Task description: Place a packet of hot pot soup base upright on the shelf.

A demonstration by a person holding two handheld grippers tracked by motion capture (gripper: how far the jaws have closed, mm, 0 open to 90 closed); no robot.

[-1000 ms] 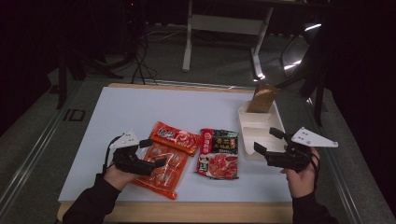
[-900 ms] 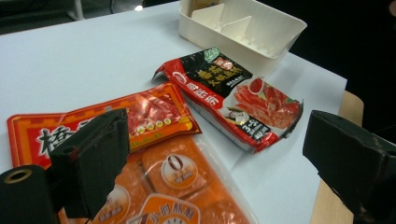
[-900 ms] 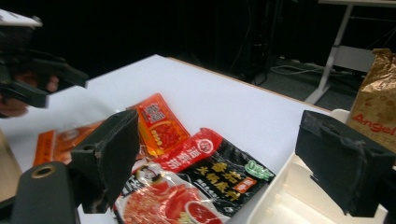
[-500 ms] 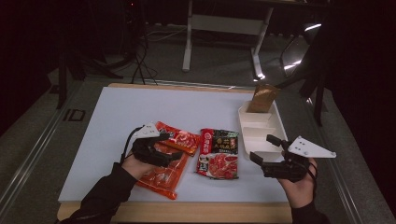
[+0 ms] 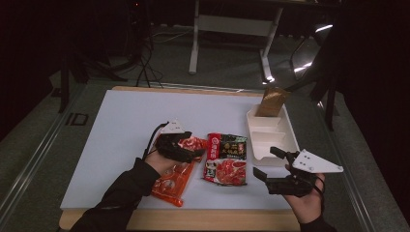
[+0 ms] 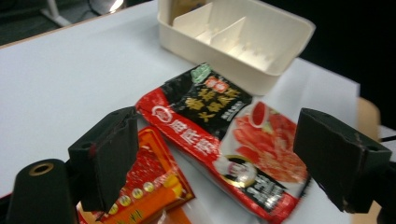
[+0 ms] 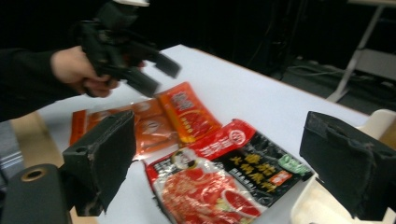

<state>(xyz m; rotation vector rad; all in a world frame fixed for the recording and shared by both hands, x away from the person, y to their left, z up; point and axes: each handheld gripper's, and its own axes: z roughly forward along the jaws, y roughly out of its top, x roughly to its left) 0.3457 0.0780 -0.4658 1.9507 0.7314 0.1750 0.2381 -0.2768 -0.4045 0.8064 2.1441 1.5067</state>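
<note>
Both hands have shifted since a second ago: the left gripper (image 5: 196,151) has slid rightward from the near end of the orange sauce packet (image 5: 170,180) to hover over its far end, and the right gripper (image 5: 265,164) has drawn back toward the near table edge. Jaws of the left gripper stand wide apart with nothing pressed between them (they have just been closing a little), framing the red-and-black hotpot packet (image 6: 224,140) in the left gripper view. Jaws of the right gripper are spread wide too, empty, aimed across that same packet. It lies flat on the white table (image 5: 116,125), just beside the orange packet, its far corner close to the cream divided tray (image 5: 291,137). A brown pouch (image 5: 272,100) stands in the tray's far compartment.
</note>
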